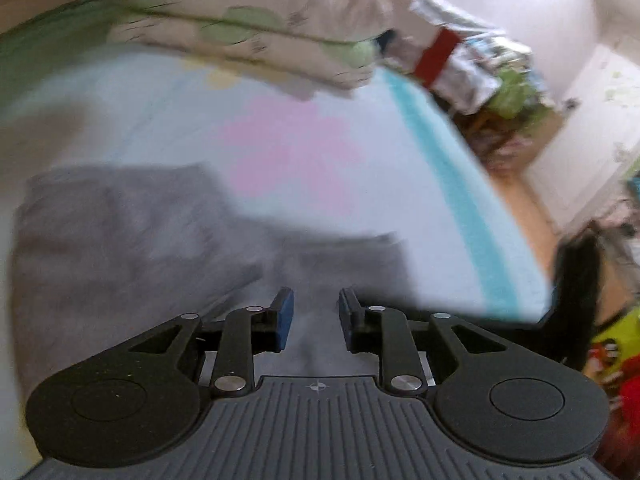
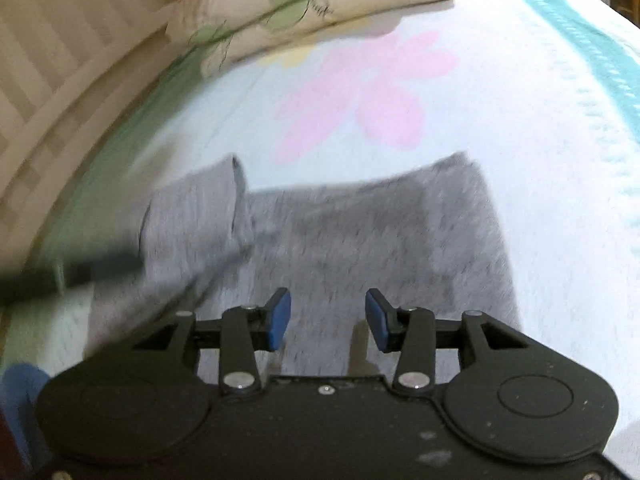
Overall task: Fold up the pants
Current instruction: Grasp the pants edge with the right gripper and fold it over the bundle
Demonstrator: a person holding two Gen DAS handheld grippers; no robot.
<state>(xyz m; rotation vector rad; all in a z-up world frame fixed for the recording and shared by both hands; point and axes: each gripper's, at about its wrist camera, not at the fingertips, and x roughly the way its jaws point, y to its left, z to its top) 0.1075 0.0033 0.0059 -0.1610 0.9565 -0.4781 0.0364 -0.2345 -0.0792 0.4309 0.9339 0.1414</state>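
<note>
Only the left wrist view takes in the room past the bed's turquoise border: wooden floor and a cluttered heap. The right wrist view instead shows the striped headboard. 1 pair of grey pants lies flat on the flowered bedspread, with bare spread beyond it up to 2 stacked pillows. The left claw gapes narrowly, the right claw wider; both hang above the pants holding nothing.
</note>
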